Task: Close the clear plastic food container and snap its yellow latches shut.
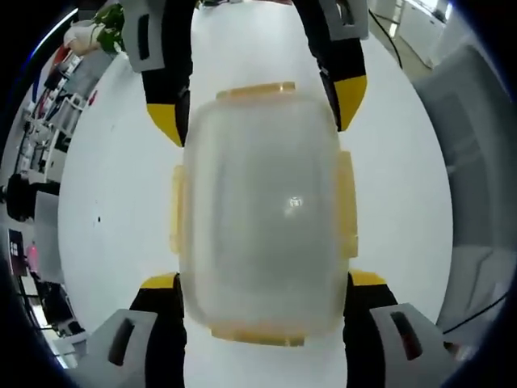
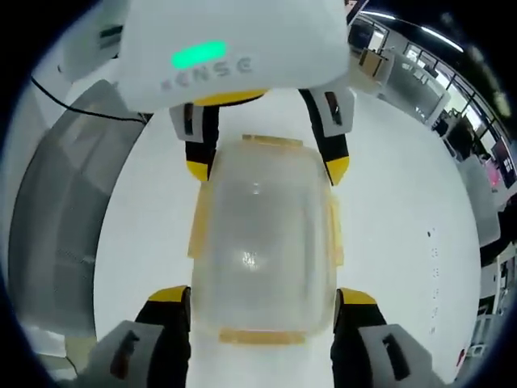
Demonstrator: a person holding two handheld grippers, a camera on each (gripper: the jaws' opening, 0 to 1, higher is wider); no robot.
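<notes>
Clear rectangular plastic food container [image 1: 260, 214] with yellow latches [image 1: 346, 204] resting lid-on upon the white bench [image 1: 113, 202]. Left hand-held gripper [image 1: 262, 284] spread wide at one short end, yellow-tipped jaws flanking the corners. Right hand-held gripper [image 2: 262, 297] likewise released, straddling the opposite end. Side latches sticking outward, apparently not snapped down.

a white table [image 1: 113, 186] is carrying a clear plastic container [image 1: 260, 214] with yellow latches [image 1: 347, 202], which is sitting lid-on directly on its bare surface.
</notes>
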